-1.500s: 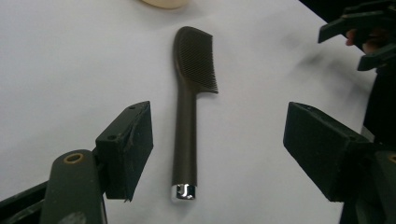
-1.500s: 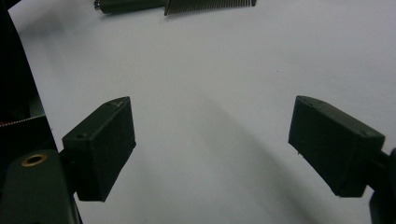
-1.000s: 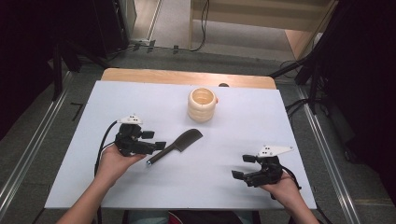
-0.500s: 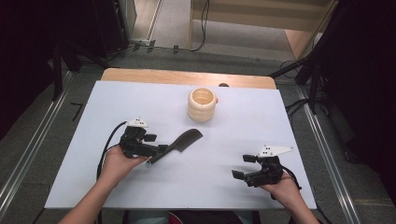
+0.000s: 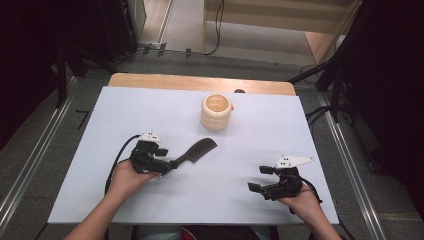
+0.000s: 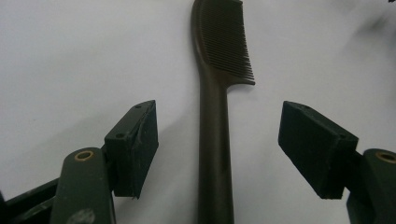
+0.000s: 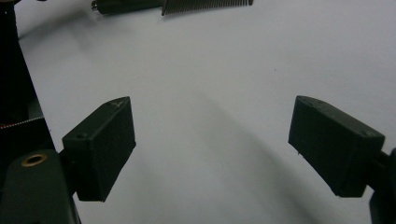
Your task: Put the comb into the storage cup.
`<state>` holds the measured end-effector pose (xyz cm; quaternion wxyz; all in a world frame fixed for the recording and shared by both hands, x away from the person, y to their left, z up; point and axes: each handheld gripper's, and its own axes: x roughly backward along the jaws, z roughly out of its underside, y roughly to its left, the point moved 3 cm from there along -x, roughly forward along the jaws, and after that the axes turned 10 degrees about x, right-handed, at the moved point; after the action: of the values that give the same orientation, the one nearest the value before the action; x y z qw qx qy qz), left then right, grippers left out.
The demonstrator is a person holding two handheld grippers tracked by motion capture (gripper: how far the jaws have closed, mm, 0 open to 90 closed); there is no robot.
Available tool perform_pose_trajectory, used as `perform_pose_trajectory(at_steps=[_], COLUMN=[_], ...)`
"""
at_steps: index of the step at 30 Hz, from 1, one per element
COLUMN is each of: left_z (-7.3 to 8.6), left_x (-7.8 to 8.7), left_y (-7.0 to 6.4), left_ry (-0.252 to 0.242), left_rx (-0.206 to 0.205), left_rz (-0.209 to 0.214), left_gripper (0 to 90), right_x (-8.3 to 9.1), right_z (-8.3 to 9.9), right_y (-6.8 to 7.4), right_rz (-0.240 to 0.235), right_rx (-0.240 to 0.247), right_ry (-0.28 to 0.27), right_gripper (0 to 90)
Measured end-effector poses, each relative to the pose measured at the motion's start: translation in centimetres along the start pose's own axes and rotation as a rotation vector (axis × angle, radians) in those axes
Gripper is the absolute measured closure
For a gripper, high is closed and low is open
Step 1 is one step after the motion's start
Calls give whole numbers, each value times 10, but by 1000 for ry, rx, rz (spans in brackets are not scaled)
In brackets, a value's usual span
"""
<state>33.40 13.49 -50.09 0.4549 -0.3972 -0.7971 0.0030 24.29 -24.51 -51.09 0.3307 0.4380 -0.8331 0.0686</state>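
Observation:
A dark brown comb (image 5: 194, 151) lies flat on the white table, its toothed head pointing up and right. My left gripper (image 5: 165, 160) is open, its jaws wide apart on either side of the comb handle (image 6: 215, 154) and not touching it. The comb's teeth (image 6: 231, 42) face right in the left gripper view. Down at the front right my right gripper (image 5: 256, 180) is open over bare table, nothing between its jaws. In the right gripper view the comb (image 7: 173, 5) lies far off at the top edge.
A cream ribbed cup (image 5: 216, 111) stands upright behind the comb, near the table's far edge. The white table top (image 5: 280, 135) sits on a wooden board (image 5: 200, 82). Metal rails run along both sides of the table, on the floor.
My left gripper has slid right along the table until its open jaws straddle the comb handle. The right gripper has stayed where it was.

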Motion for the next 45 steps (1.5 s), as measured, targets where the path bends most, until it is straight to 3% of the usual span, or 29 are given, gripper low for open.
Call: perform_pose_trajectory(at_steps=[7,13,17,19,20,21,26,30,38,45], left_z=[5,9,11,12,13,13,16,18,19,14], left_x=[-5,-9,-11,-11,-11,-11,-12,-14,-15,-17], left_y=[-2,-1,-1,-3,-3,-4,-10,-13,-15,-19], left_ry=[25,63,70,69,75,75,82,77,74,121], left_rx=[-13,-49,-62,-62,-68,-74,-109,-137,-109,-119], left_rz=[-6,-54,-65,-67,-76,-81,-128,-165,-174,-214], left_gripper=[341,405,477,565,565,635,717,721,729,731], right_x=[0,-1,-1,-1,-1,-1,-1,-1,-2,-3], right_z=[-1,-1,-1,-1,-1,-1,-1,-1,0,0], right_y=[1,0,0,1,1,1,1,1,1,0], right_rz=[-2,-3,-2,-2,-2,-2,0,0,0,2], right_rx=[0,3,3,2,2,4,3,1,4,3], right_ry=[-1,2,5,6,6,5,7,8,14,18], right_gripper=[128,128,128,128,128,128,128,128,128,128])
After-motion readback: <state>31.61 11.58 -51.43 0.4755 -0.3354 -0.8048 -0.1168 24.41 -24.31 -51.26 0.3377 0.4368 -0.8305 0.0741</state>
